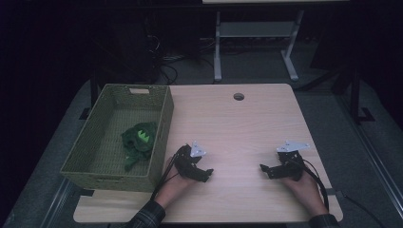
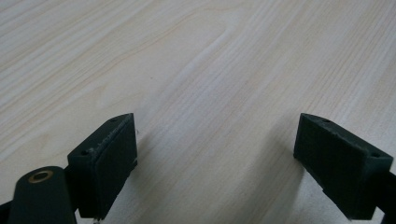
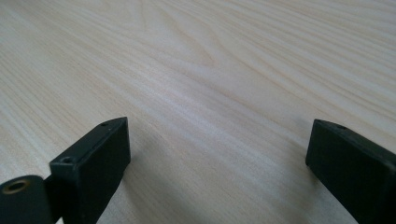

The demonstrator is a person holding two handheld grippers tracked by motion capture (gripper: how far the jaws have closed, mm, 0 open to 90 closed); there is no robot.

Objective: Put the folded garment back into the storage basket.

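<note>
A green plush toy (image 1: 138, 143) lies inside the woven green basket (image 1: 110, 171) at the table's left. My left gripper (image 1: 206, 174) rests low on the wooden table (image 1: 237, 128) just right of the basket, held by a hand in a plaid sleeve. Its jaws stand wide apart over bare wood, and the left gripper (image 2: 217, 154) holds nothing. My right gripper (image 1: 264, 170) sits near the front right of the table, pointing left. In its own view the right gripper (image 3: 217, 158) is open over bare wood too.
A round cable hole (image 1: 238, 96) sits near the table's far edge. Beyond the table stand a white desk frame (image 1: 256, 42) and cables on a dark floor. Bare wood lies between the two grippers.
</note>
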